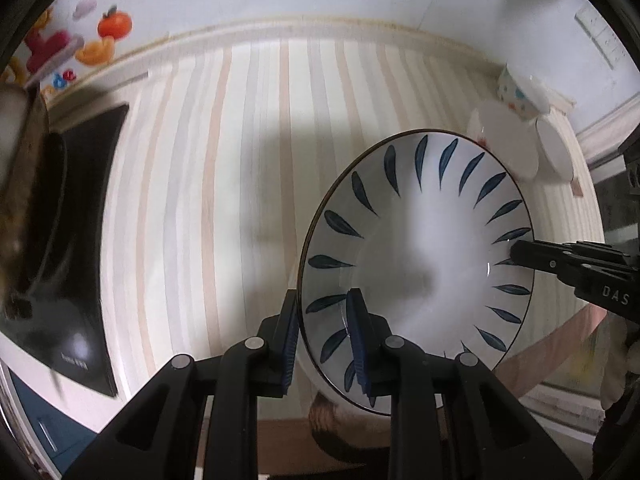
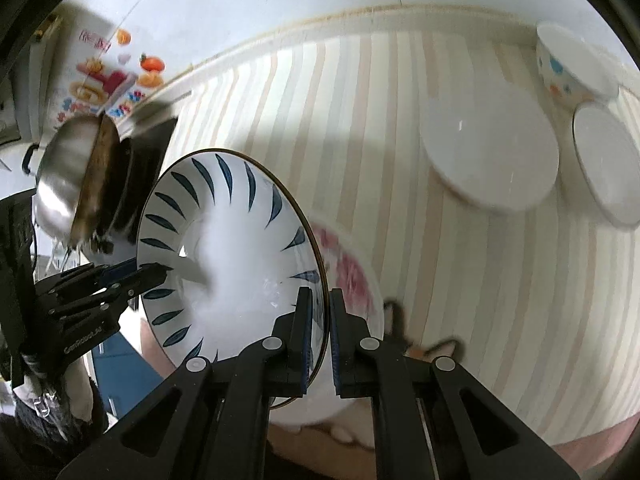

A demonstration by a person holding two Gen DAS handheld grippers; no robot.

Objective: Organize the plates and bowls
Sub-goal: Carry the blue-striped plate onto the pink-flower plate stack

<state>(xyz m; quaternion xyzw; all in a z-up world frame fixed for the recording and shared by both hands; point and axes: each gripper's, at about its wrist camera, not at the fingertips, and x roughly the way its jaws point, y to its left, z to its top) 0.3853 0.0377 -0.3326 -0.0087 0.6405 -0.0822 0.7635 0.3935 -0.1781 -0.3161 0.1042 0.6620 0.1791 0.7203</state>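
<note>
Above the striped table (image 1: 224, 168) I hold a glossy white round plate with dark blue leaf marks around its rim (image 1: 420, 264) from both sides. My left gripper (image 1: 326, 344) is nearly closed, its ribbed blue pads pinching the near rim; my right gripper (image 2: 320, 332) clamps the opposite rim the same way. Nothing lies in the plate. Under it sits a white dish with a pink pattern (image 2: 352, 276), mostly hidden and blurred. Farther off rest a plain white shallow plate (image 2: 490, 148), a second white plate (image 2: 608, 168) cut off by the frame edge, and a white bowl with blue and orange spots (image 2: 572, 64); I cannot see into the bowl. Beside the black cooktop (image 1: 76, 248), a steel pot (image 2: 64, 168) is smeared by motion.
</note>
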